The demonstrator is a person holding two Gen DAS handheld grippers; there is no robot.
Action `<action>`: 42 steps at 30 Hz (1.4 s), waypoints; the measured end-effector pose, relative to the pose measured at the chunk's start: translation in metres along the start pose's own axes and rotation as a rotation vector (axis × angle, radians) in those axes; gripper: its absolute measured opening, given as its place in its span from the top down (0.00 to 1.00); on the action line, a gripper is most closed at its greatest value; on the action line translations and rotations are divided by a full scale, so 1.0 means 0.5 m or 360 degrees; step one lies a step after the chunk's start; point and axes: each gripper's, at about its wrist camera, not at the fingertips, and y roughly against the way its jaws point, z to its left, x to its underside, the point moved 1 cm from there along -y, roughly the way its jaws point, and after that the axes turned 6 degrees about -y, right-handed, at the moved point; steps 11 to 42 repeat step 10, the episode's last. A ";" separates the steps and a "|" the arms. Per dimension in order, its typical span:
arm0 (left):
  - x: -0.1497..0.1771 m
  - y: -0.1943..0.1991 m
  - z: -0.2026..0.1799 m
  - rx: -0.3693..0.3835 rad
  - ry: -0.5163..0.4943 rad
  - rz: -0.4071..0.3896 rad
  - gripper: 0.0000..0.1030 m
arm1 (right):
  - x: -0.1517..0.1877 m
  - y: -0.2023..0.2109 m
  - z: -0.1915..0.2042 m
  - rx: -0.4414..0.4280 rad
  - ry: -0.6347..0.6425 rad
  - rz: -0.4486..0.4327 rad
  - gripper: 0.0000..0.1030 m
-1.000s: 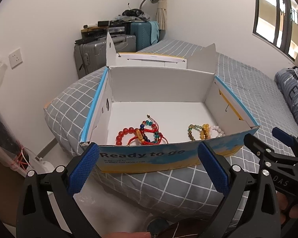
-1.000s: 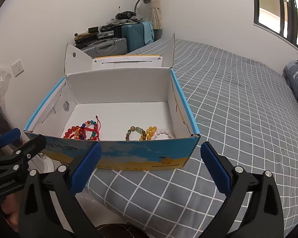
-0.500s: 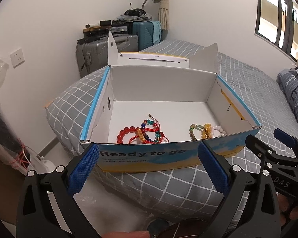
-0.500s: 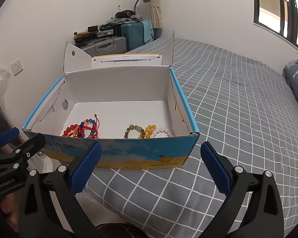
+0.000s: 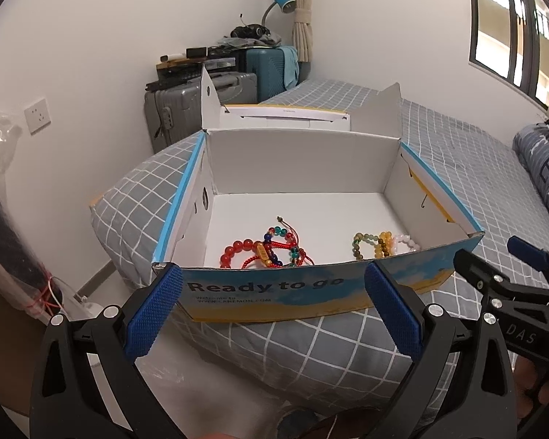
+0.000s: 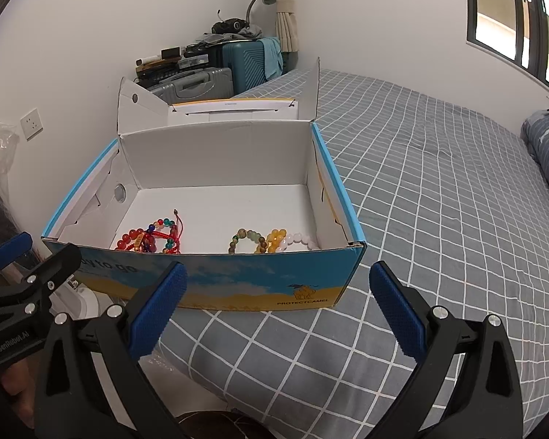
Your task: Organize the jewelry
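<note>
left tool (image 5: 272, 307): blue pads spread wide, nothing between them; held short of the box's near wall, pointing into it.
right tool (image 6: 276, 303): pads likewise spread and empty; level with the left, nearer the box's right corner.
box (image 5: 303, 162): open cardboard shoe box on the bed (image 6: 439, 190), lid folded back, printed front wall facing both cameras.
red cluster (image 5: 265, 247): red bead bracelet tangled with a red-cord multicolour one, on the box floor, left of middle, close behind the front wall.
pale cluster (image 5: 382, 243): green-brown, amber and pink-white bead bracelets touching one another, right of middle, well apart from the red cluster.
just changed: over the last second both views have drifted slightly; the box sits a little lower and larger in frame, and more of its floor shows above the front wall. tools look to have risen and eased forward.
unchanged since earlier frames: both clusters in the same spots, both tools equally spread, box not shifted on the bed.
meaning for task: all visible jewelry lies inside the box in two groups. fits either sorting finished with tools backing off, or tangled pieces awaiting separation; the pictures don't settle which.
</note>
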 end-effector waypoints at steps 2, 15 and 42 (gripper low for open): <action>0.001 -0.003 0.000 0.0008 0.0001 0.0017 0.05 | 0.000 0.001 0.000 0.0002 0.0004 -0.0001 0.07; 0.002 -0.016 0.012 0.0026 0.0056 0.0066 0.05 | 0.003 -0.001 -0.005 0.0007 -0.0001 0.0003 0.07; 0.002 -0.016 0.012 0.0026 0.0056 0.0066 0.05 | 0.003 -0.001 -0.005 0.0007 -0.0001 0.0003 0.07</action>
